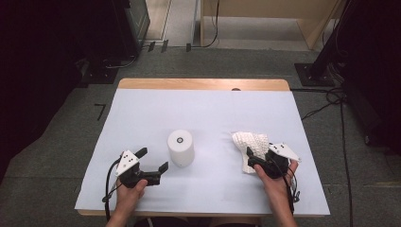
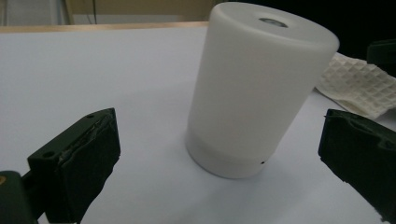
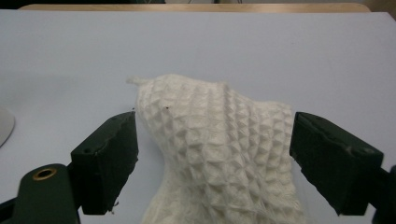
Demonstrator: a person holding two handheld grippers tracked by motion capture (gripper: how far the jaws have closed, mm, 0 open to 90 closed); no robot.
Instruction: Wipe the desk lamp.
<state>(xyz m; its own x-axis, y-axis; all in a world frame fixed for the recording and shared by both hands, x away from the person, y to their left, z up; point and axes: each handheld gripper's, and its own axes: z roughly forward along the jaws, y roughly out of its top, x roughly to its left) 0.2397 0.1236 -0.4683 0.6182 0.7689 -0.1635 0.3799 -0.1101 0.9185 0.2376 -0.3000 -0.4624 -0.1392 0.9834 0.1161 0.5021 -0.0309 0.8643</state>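
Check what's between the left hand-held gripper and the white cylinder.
Nothing. The left hand-held gripper is open and apart from the cylinder; bare tabletop separates them, seen in the left gripper view and the high view.

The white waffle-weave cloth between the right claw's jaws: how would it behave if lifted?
The waffle-weave cloth lies rumpled and bunched, so it would probably drape limply rather than hold shape. Its raised texture likely grips well. The right claw is open astride it, so pinching one fold seems enough.
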